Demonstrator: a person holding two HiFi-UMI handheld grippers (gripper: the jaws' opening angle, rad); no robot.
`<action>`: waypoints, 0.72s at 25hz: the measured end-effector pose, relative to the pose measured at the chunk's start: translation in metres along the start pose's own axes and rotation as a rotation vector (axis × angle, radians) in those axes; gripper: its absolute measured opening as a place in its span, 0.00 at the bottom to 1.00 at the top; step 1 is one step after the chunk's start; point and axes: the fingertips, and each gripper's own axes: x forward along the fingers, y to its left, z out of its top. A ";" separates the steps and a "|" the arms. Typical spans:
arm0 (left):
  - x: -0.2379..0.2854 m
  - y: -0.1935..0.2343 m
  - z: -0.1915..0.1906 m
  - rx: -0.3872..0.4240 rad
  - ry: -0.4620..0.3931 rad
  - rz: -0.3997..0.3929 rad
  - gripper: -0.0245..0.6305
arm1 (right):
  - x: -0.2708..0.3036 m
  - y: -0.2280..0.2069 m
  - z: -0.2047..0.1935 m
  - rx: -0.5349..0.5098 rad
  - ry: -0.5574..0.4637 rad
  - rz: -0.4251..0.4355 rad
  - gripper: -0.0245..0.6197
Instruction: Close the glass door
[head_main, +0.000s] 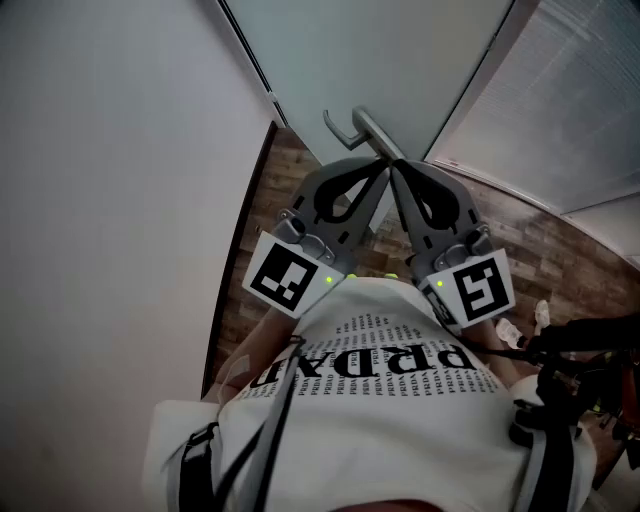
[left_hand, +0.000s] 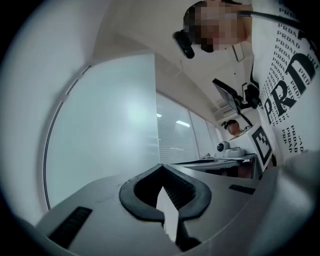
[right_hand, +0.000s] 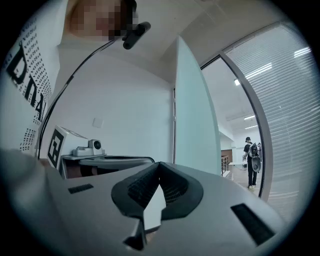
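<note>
Wood floor (head_main: 560, 250), white wall (head_main: 110, 200), blinds (head_main: 590, 90)

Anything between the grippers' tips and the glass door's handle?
Nothing shows there. In the head view the shut left gripper and shut right gripper end at the grey metal lever handle of the frosted glass door; contact cannot be told.

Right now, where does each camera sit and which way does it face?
Head view: on the head, looking down past the shirt at left gripper, right gripper, door handle.
Left gripper view: on that gripper, looking along its shut jaws at the glass door.
Right gripper view: likewise, at the glass door obliquely.
Gripper views share door and shirt.
</note>
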 end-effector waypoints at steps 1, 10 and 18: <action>0.001 0.000 0.003 0.001 -0.001 0.000 0.03 | 0.000 -0.001 0.002 0.001 0.001 0.000 0.04; -0.001 0.001 0.000 0.004 -0.003 0.007 0.03 | 0.001 0.000 -0.002 0.008 0.005 0.007 0.04; -0.003 0.002 0.004 0.009 -0.003 0.004 0.03 | 0.001 0.002 0.004 0.013 -0.014 -0.014 0.04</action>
